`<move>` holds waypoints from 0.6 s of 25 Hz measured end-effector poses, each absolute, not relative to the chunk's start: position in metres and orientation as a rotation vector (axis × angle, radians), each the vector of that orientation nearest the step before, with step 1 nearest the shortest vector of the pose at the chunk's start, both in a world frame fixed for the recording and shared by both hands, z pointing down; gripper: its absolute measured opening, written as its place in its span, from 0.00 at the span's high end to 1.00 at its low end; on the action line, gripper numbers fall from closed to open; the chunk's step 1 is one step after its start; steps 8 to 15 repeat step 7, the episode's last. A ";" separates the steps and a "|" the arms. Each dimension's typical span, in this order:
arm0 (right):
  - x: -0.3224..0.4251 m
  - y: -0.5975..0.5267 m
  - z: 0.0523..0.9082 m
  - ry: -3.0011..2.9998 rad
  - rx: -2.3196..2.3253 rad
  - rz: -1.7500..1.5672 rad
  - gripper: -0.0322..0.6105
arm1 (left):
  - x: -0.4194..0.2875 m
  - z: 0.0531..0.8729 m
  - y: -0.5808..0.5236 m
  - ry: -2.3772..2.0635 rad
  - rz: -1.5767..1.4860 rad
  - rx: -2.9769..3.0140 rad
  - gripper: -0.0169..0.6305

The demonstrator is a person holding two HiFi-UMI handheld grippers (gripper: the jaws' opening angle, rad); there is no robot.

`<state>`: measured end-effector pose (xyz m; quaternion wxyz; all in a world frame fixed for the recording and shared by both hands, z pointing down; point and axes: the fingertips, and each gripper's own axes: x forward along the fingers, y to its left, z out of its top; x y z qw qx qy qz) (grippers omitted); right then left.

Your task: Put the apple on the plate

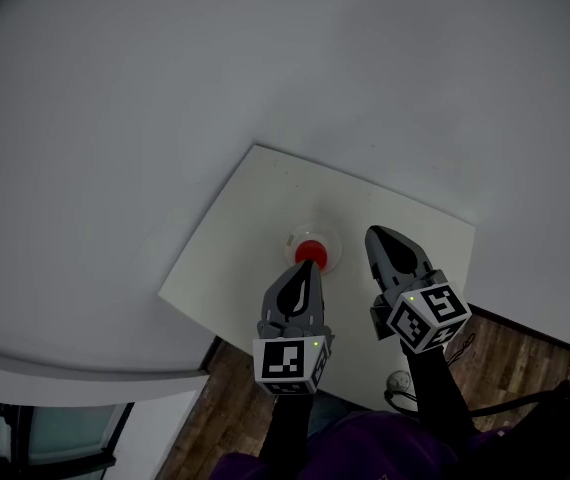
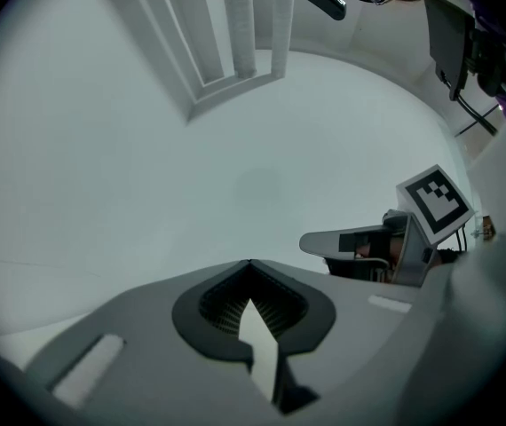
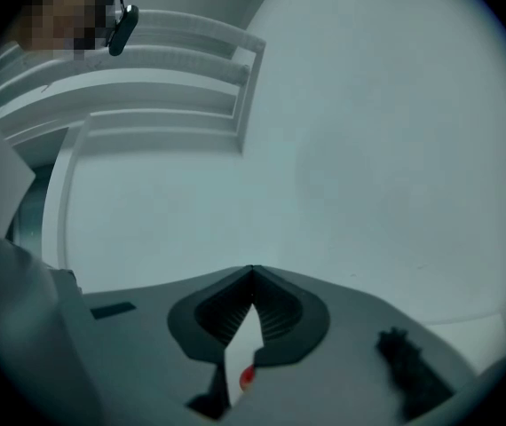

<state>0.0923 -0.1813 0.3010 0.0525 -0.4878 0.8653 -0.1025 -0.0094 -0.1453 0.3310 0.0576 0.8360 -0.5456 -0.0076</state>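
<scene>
Left tongs (image 2: 250, 263) clenched, nothing between them. Right tongs (image 3: 252, 269) also clenched and empty. Both hang side by side over the white tabletop (image 1: 235, 238). The red apple (image 1: 311, 252) sits on the plate (image 1: 334, 241), mid-tabletop, clear of both tongs.

light: dim, flat | edges: fisheye-warped, dark vignette | focus: soft

Grey tongs (image 1: 311, 268), black-white marker cubes (image 1: 290, 360), purple top (image 1: 365, 453)
</scene>
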 end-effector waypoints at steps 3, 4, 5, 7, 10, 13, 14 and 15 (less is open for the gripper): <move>0.093 -0.181 0.299 2.640 -1.479 -0.302 0.93 | -0.007 0.330 -0.145 -1.651 -0.020 2.543 0.96; 0.094 -0.181 0.299 2.642 -1.477 -0.300 0.93 | -0.006 0.328 -0.145 -1.651 -0.028 2.544 0.96; 0.094 -0.181 0.298 2.644 -1.475 -0.299 0.93 | -0.006 0.328 -0.145 -1.652 -0.033 2.542 0.96; 0.095 -0.182 0.297 2.649 -1.471 -0.298 0.93 | -0.004 0.328 -0.145 -1.657 -0.031 2.536 0.96; 0.095 -0.182 0.297 2.649 -1.471 -0.298 0.93 | -0.004 0.328 -0.145 -1.657 -0.031 2.536 0.96; 0.095 -0.182 0.297 2.649 -1.471 -0.298 0.93 | -0.004 0.328 -0.145 -1.657 -0.031 2.536 0.96; 0.095 -0.182 0.297 2.649 -1.471 -0.298 0.93 | -0.004 0.328 -0.145 -1.657 -0.031 2.536 0.96; 0.095 -0.182 0.297 2.649 -1.471 -0.298 0.93 | -0.004 0.328 -0.145 -1.657 -0.031 2.536 0.96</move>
